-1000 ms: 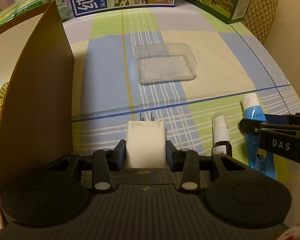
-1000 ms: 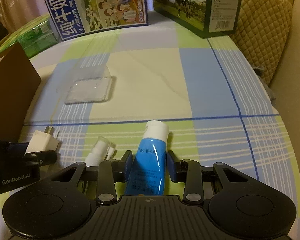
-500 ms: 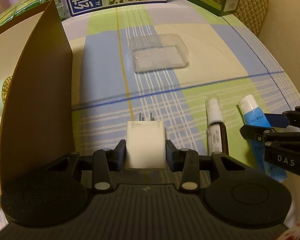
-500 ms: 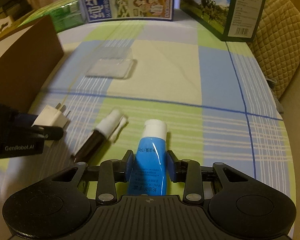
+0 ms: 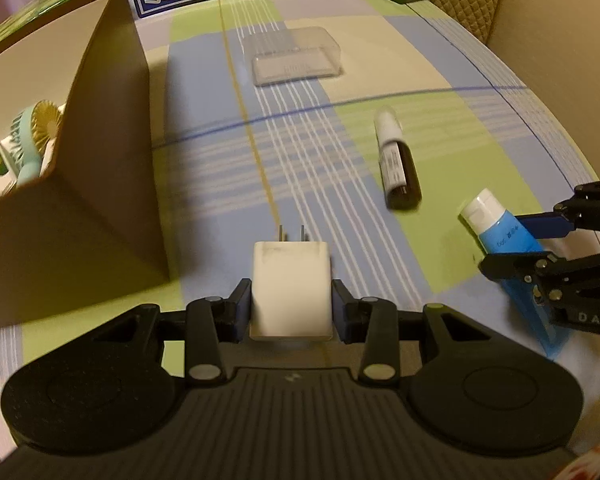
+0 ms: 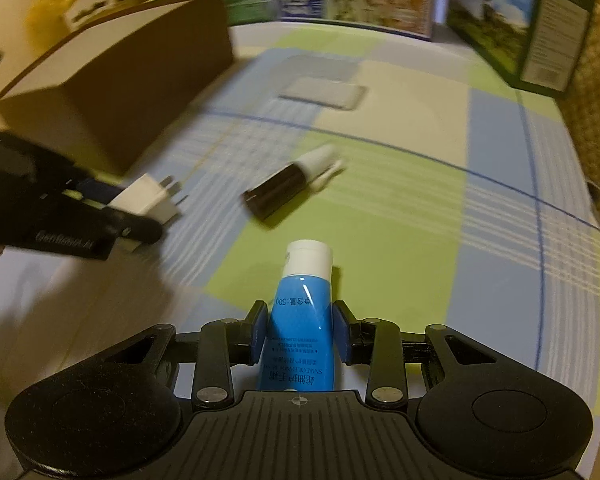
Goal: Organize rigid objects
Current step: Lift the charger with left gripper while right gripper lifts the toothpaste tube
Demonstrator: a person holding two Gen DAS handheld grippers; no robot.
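Charger (image 5: 291, 288) pinched between left fingers (image 5: 240, 308); tube (image 6: 300, 320) pinched between right fingers (image 6: 259, 330)

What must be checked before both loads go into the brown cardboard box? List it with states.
1. Left gripper jaws clamp the white plug-in charger: ok.
2. Right gripper jaws clamp the blue tube with white cap: ok.
3. Brown cardboard box open on top: ok.
4. Free room inside box: cannot tell.
5. Dark spray bottle lying clear of both grippers: ok.
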